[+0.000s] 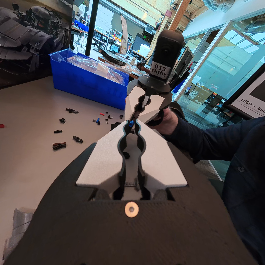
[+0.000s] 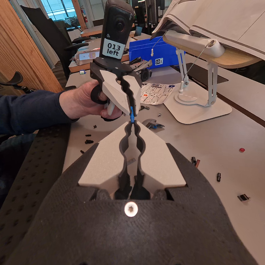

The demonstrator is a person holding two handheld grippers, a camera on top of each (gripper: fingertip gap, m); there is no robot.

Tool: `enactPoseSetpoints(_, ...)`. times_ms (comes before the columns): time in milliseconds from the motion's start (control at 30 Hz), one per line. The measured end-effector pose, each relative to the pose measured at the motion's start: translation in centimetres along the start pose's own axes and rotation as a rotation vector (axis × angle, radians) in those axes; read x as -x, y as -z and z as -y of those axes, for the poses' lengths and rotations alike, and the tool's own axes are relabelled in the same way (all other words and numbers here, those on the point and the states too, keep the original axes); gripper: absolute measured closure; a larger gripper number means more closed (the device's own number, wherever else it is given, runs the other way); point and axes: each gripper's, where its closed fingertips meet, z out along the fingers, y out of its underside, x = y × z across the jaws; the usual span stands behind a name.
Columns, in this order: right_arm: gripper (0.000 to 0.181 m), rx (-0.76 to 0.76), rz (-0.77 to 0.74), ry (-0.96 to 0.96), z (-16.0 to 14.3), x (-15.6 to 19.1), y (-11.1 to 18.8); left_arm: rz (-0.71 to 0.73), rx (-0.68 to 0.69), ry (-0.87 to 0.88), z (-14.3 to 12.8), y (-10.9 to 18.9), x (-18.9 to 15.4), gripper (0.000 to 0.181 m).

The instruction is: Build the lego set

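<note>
Counter [image 1: 28, 143]: a pale grey surface is seen under both grippers, with small lego parts scattered on it.
Blue bin [image 1: 88, 84]: it is set at the far side of the counter and clear plastic bags are held in it.
Stand [image 2: 200, 106]: a white stand is placed on the counter beside a printed sheet [image 2: 156, 93].
Left gripper [image 1: 131, 123]: its fingers are pressed onto a blue pin [image 1: 131, 123], gripped at the tips above the counter.
Right gripper [image 2: 132, 123]: its fingers are nearly closed at the tips, and the other end of the same blue pin [image 2: 132, 116] is pinched between them.
Loose parts: black connectors [image 1: 59, 146] and a short black pin [image 1: 58, 131] are left near the left gripper.
</note>
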Motion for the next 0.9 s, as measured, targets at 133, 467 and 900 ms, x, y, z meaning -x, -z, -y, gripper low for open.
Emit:
enactPoseSetpoints(133,0.179,-0.003,-0.002,0.000,0.0,0.0,0.0,0.000,-0.001,0.000,0.0,0.0,-0.1,0.177)
enactPoseSetpoints(467,0.178,-0.021,0.012,-0.023,0.1,0.0,-0.1,0.021,-0.006,-0.017,0.1,0.1,0.1,0.179)
enactPoseSetpoints(900,0.177,-0.086,0.048,-0.065,1.0,0.1,0.4,0.002,-0.017,-0.005,0.2,0.0,0.0,0.179)
